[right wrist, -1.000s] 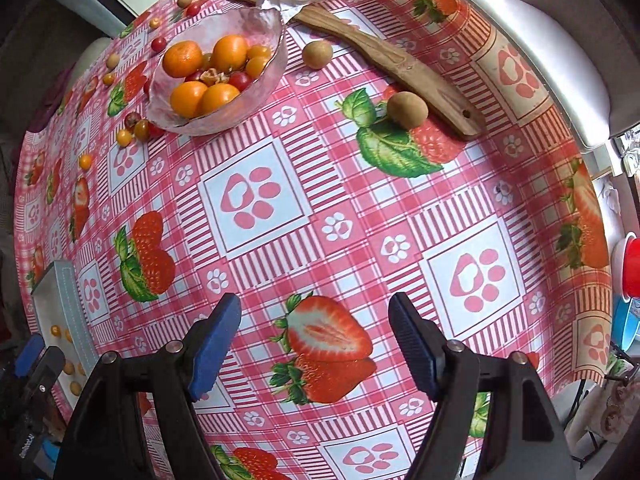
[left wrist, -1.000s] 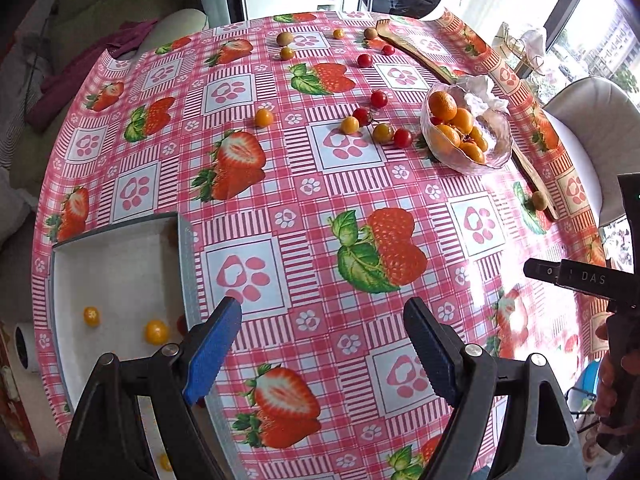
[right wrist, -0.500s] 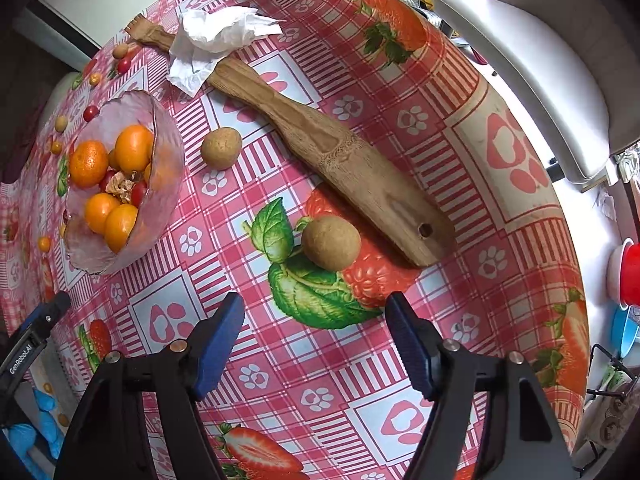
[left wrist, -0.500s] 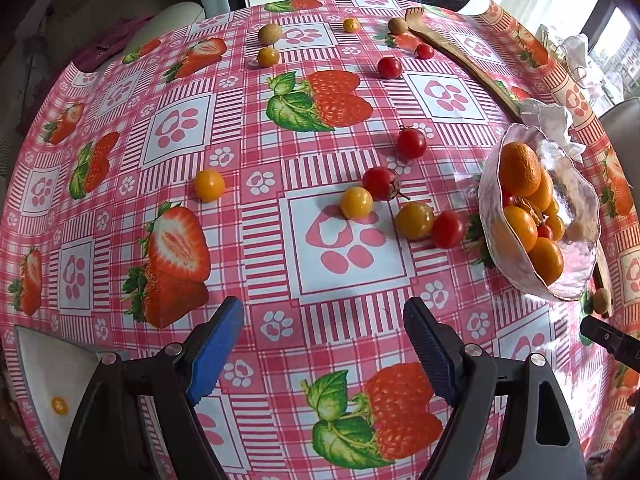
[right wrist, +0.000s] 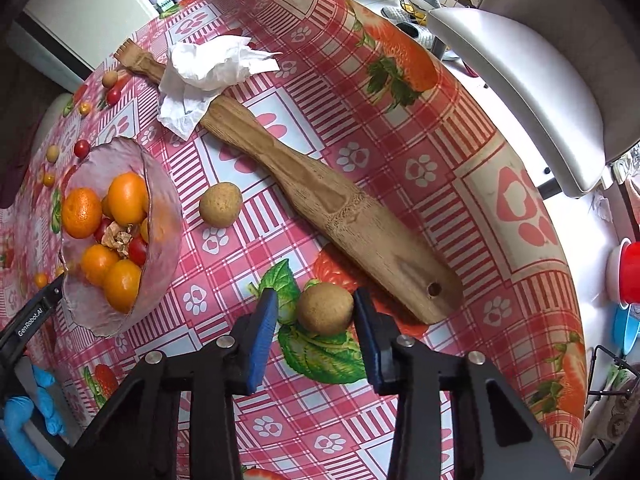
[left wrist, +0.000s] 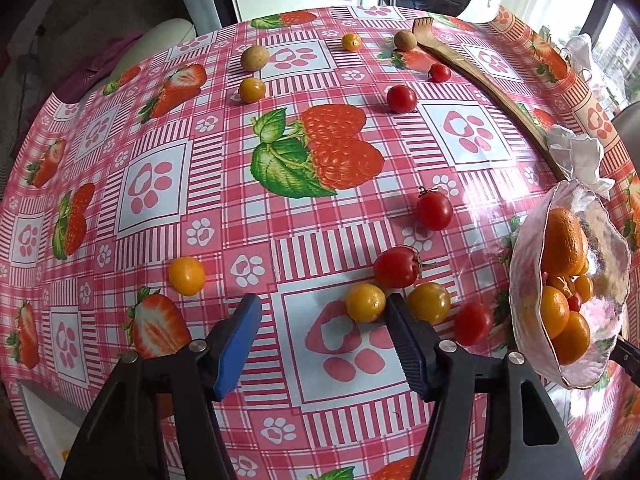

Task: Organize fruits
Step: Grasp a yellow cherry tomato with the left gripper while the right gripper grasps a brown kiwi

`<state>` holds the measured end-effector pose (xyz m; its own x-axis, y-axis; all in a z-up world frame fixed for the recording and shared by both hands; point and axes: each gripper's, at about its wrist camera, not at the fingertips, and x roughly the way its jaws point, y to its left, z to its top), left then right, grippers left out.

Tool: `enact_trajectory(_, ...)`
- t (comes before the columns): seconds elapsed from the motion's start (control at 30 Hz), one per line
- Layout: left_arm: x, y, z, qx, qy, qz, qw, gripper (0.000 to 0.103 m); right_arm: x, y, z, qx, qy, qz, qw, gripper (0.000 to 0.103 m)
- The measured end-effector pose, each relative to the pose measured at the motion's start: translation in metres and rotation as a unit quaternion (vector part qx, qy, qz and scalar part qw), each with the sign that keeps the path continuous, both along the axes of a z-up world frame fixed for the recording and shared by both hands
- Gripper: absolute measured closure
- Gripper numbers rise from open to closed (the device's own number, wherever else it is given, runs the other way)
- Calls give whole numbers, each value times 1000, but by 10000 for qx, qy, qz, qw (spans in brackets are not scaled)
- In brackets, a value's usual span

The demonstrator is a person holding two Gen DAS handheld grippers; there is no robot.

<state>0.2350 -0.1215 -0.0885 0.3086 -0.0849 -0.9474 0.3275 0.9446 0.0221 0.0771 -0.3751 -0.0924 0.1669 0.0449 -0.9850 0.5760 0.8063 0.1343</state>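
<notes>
My right claw (right wrist: 314, 312) is spread wide with its two fingers on either side of a brown round fruit (right wrist: 325, 308), which sits on the table (right wrist: 400, 152) on a printed leaf. The right finger looks to be touching or almost touching its skin, the left finger stands a little apart; nothing is gripped yet. I have come at it low and straight so the fruit lies between the pads and cannot roll away when I squeeze.

My left claw (left wrist: 322, 312) is also released. Its right finger rests just against a yellow cherry tomato (left wrist: 365, 302), which lies inside the gap but hard to one side, so I judge I must shift right to centre it. Crowding it are a red tomato (left wrist: 397, 267) just behind, touching or nearly so, and a second yellow tomato (left wrist: 428, 303) on the far side of that finger; closing carelessly could knock either one rolling.

The glass bowl (right wrist: 160, 216) with oranges (right wrist: 81, 213) and a few small tomatoes stands to the left of my right claw, and I take it as one place where fruit is being gathered. Close by the brown fruit lies the long wooden board (right wrist: 340, 208), its rounded end just beside my right finger, so I have little room on that side. A crumpled tissue (right wrist: 208, 68) lies across the board's far part, and another brown fruit (right wrist: 220, 204) sits between bowl and board. More loose tomatoes are scattered further across the table.
</notes>
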Motion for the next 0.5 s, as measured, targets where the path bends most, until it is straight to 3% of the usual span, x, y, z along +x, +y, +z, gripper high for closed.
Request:
enact_trajectory(0.1, -2, -11, 2, -59, -28, -241, 9997, 73, 4, 3, -2, 45, -49, 42, 10000, 72)
enact_trajectory(0.17, -5, -17, 3, -75, -38, -384, 9992, 82, 1, 3, 0, 102, -101, 82, 9999, 72)
enact_trajectory(0.5, -44, 6, 6, -562, 481, -330, 9967, 82, -26, 25, 11, 338, -140, 297, 9989, 72)
